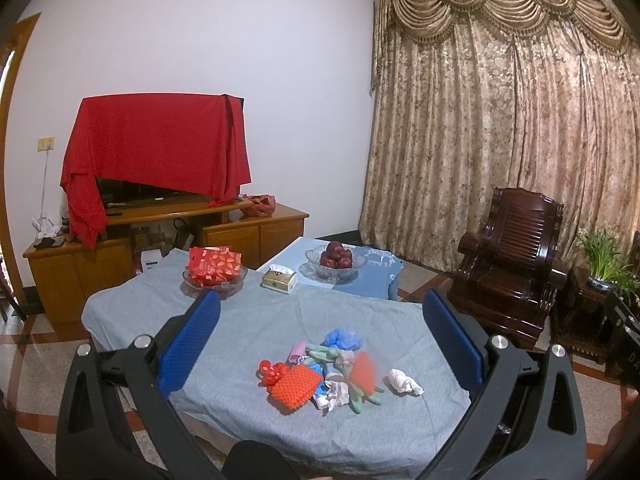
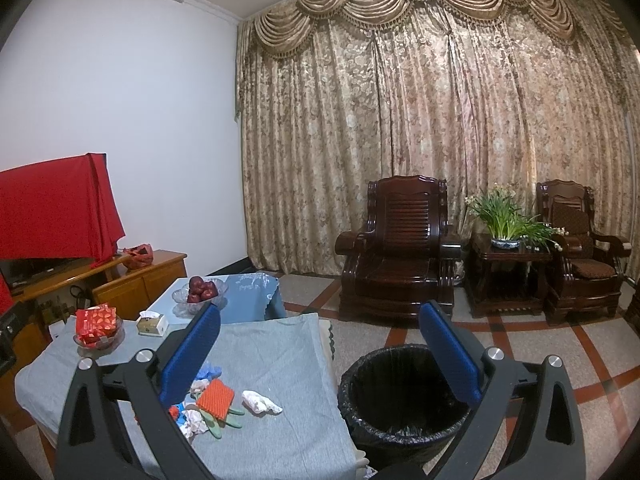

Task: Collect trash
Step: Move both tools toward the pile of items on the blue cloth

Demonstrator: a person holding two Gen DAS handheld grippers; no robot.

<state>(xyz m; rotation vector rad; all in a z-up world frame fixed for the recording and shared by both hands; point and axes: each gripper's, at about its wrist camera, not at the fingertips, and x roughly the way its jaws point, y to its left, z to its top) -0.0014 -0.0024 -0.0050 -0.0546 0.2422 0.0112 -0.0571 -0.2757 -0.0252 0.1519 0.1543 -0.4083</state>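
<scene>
Left gripper (image 1: 320,336) held above the near end of the table, blue fingers (image 1: 188,344) spread wide with nothing between them; right gripper (image 2: 320,344) likewise wide apart and empty, raised over the table's right edge and the bin beside it. Behind everything, floor-length patterned curtain (image 2: 420,140) across the far wall. At left, red cloth (image 1: 156,148) draped over a screen on a wooden cabinet (image 1: 256,236). Dark wooden armchair (image 2: 404,248) in front of the curtain, with a potted plant (image 2: 504,220) on a small side stand just beside it. Low table (image 1: 248,312) under a grey cover, running away from the cameras. Black-lined trash bin (image 2: 404,396) on the floor just off the table's right edge, mouth open. On the far half of the table, glass bowl of red fruit (image 1: 336,260), glass dish of red packets (image 1: 214,266) and a tissue box (image 1: 279,278) between them. On the near half, trash pile (image 1: 320,372) in a loose heap: orange foam netting (image 1: 296,388), crumpled blue plastic (image 1: 342,338), a red knotted bag (image 1: 272,372), a small pink piece (image 1: 298,352), and green peels. Crumpled white tissue (image 1: 405,381) lying just to the right of the pile, apart from it.
</scene>
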